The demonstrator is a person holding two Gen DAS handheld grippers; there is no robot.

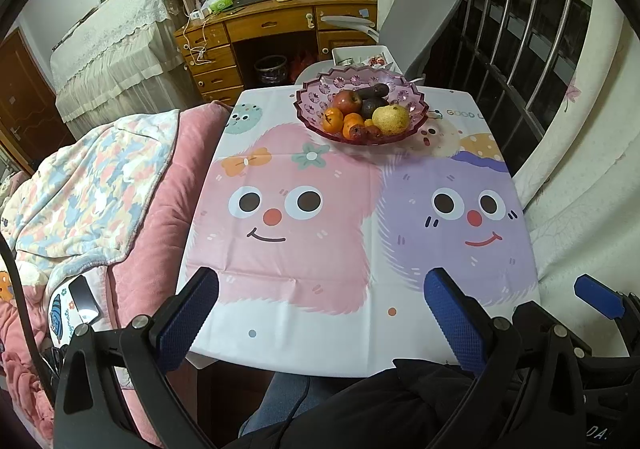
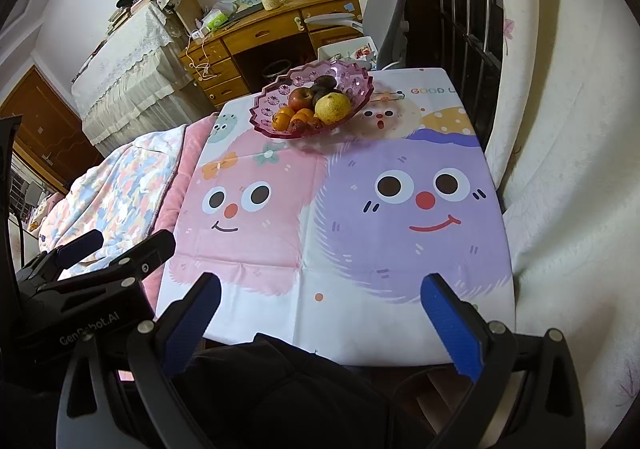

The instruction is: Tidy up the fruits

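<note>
A pink glass fruit bowl (image 1: 316,89) (image 2: 272,93) stands at the far end of the table. It holds a yellow pear (image 1: 391,118) (image 2: 333,106), a red apple (image 1: 347,101) (image 2: 301,98), orange fruits (image 1: 333,118) (image 2: 282,120), small red fruits (image 1: 362,132) and dark fruits (image 1: 374,91) (image 2: 324,81). My left gripper (image 1: 320,289) is open and empty, held above the table's near edge. My right gripper (image 2: 320,289) is open and empty, also above the near edge, to the right of the left one.
The table wears a cartoon-face cloth (image 1: 304,249) (image 2: 360,241). A bed with pink and patterned blankets (image 1: 100,209) lies left. A grey chair (image 1: 424,9), a white tray (image 1: 360,55) and a wooden desk (image 1: 260,25) stand beyond. Window bars (image 1: 520,29) and a curtain are right.
</note>
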